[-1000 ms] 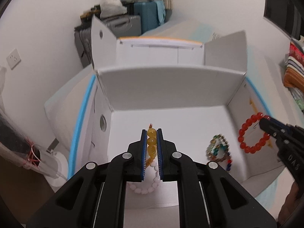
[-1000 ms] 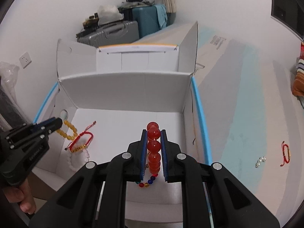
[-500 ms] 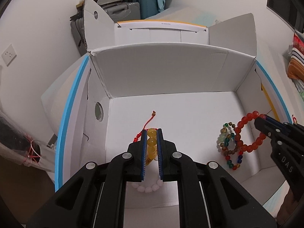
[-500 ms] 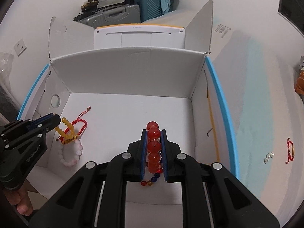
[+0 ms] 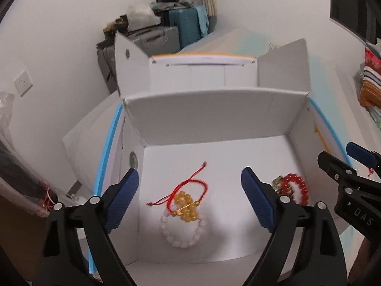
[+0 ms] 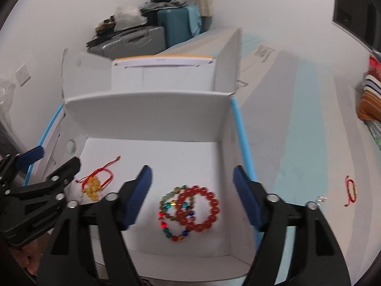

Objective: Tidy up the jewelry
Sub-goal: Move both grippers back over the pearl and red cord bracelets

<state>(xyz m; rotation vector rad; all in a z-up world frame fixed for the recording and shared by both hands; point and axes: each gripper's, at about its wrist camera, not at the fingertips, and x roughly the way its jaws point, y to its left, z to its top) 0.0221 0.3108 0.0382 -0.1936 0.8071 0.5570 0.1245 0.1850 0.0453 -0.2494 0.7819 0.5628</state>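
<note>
An open white cardboard box (image 5: 214,116) (image 6: 147,114) holds the jewelry. In the left wrist view, a yellow bead bracelet (image 5: 187,205) lies on its floor over a white bead bracelet (image 5: 183,231) and a red cord bracelet (image 5: 190,186). My left gripper (image 5: 189,201) hovers above them, its jaws opening, with nothing pressed between the pads. In the right wrist view, a red bead bracelet (image 6: 198,208) lies over a multicoloured bead bracelet (image 6: 170,214). My right gripper (image 6: 193,195) stands above these with its jaws opening and not touching them. Each gripper appears at the edge of the other's view.
On the pale tabletop right of the box lie a small red cord bracelet (image 6: 351,190) and a tiny white bead piece (image 6: 321,199). Suitcases (image 5: 166,35) stand against the back wall. The box flaps stand up at the back. A striped cloth (image 6: 371,95) is at far right.
Both grippers were shut on bracelets, the left on the yellow one and the right on the red one. Both have spread open, and the bracelets now lie on the box floor.
</note>
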